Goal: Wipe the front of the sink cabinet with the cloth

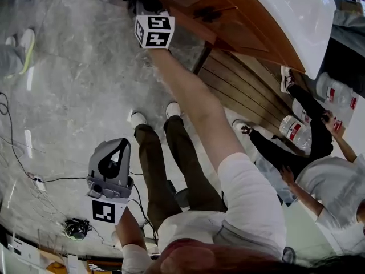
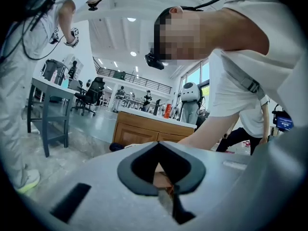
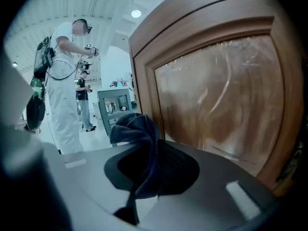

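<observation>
Right gripper view: right gripper (image 3: 144, 177) jaws pinch dark blue cloth (image 3: 137, 134); cloth bunched just beside wooden sink cabinet door (image 3: 216, 90), contact unclear. Left gripper view: left gripper (image 2: 166, 189) jaws pressed together, nothing between. Head view: left gripper over grey floor (image 1: 74, 84), well apart from cabinet.

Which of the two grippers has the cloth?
The right gripper, by the wooden cabinet door: a dark blue cloth sits pinched in its jaws. The left gripper holds nothing.
</observation>
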Demonstrator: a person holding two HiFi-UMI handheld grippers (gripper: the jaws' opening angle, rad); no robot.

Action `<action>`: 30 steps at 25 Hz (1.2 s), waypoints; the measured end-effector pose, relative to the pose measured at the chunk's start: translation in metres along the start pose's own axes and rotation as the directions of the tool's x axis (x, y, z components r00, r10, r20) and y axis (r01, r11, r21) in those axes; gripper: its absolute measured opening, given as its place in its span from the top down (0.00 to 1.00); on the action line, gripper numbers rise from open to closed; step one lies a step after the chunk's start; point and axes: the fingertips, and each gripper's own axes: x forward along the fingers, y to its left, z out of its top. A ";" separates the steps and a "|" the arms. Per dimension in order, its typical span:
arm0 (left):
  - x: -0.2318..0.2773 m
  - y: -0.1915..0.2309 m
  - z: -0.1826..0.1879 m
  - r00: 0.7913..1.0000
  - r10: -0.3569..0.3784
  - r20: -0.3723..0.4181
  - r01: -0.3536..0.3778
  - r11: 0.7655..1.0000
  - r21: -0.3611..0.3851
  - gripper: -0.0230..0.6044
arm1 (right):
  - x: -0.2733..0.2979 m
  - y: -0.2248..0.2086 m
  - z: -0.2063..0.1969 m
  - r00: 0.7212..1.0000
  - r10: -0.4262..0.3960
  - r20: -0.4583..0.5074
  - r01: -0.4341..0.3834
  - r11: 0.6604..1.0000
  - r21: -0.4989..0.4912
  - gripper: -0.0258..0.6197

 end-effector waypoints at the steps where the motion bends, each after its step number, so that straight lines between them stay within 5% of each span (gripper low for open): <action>1: -0.001 0.001 -0.002 1.000 0.009 -0.004 -0.009 1.000 -0.003 0.96 | 0.007 -0.001 -0.002 1.000 -0.005 -0.009 0.005 1.000 0.009 0.87; 11: -0.013 0.024 -0.007 1.000 0.026 -0.012 -0.026 1.000 -0.011 0.96 | 0.038 -0.012 -0.009 0.998 -0.053 -0.026 0.054 0.998 0.012 0.87; 30: 0.031 -0.033 0.000 0.990 -0.143 0.002 0.143 0.989 0.019 0.96 | -0.151 -0.185 -0.062 0.947 -0.315 -0.056 0.320 0.942 0.101 0.88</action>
